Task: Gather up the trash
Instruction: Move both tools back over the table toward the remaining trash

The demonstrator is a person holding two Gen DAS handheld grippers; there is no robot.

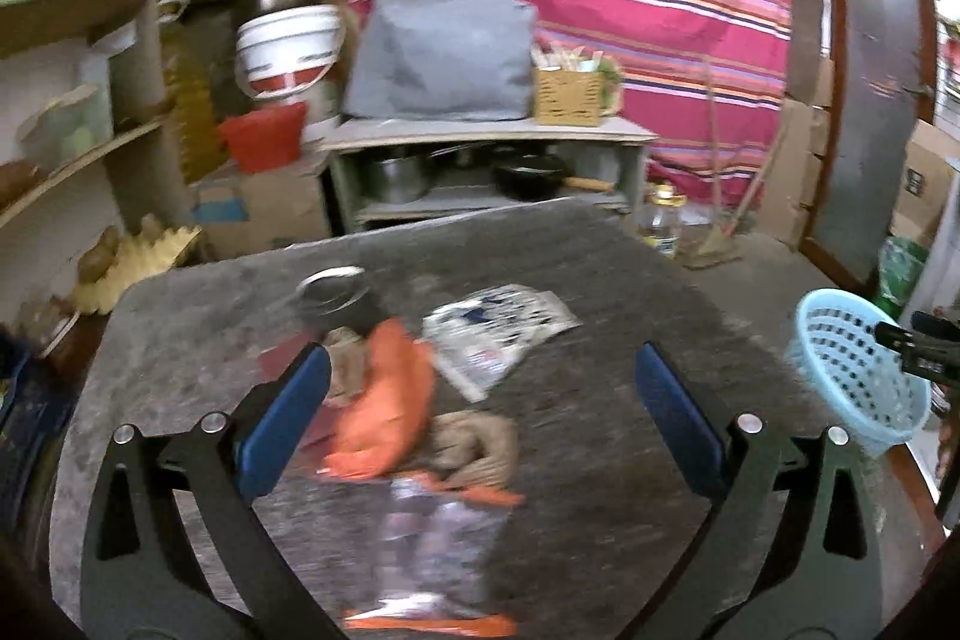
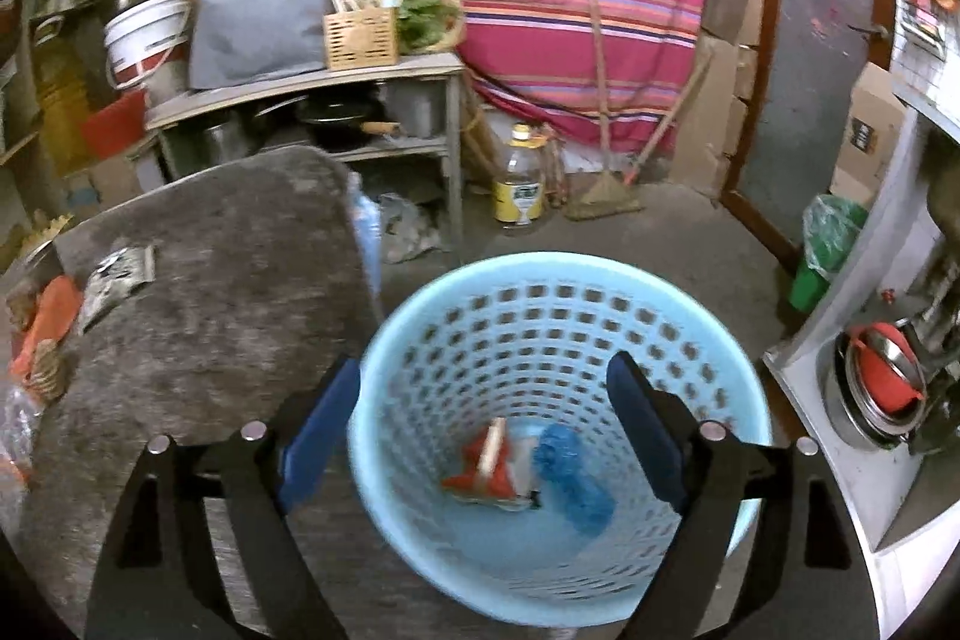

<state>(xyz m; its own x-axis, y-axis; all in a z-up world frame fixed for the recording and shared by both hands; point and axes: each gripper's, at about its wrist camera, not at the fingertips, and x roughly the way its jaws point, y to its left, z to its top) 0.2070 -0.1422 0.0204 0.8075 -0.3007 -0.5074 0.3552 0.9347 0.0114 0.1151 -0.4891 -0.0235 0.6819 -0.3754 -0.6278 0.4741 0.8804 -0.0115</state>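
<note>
My left gripper (image 1: 480,400) is open above a grey table (image 1: 600,280), over a pile of trash: an orange wrapper (image 1: 384,400), crumpled brown paper (image 1: 480,448), a clear plastic wrapper (image 1: 438,538) and a white printed packet (image 1: 498,328). My right gripper (image 2: 486,412) is open and empty over a light blue perforated basket (image 2: 558,316). Inside the basket lie a red and white wrapper (image 2: 486,466) and a blue crumpled bag (image 2: 570,478). The basket also shows in the left wrist view (image 1: 852,370) at the table's right edge. The orange wrapper (image 2: 48,322) and white packet (image 2: 114,274) show far left.
A metal tin (image 1: 336,292) stands on the table behind the trash. Behind the table are a low shelf (image 1: 480,136) with pots, a white bucket (image 1: 288,46), an oil bottle (image 2: 519,178), a broom (image 2: 606,184) and a striped cloth. A green bin (image 2: 822,250) and a white counter (image 2: 840,436) are on the right.
</note>
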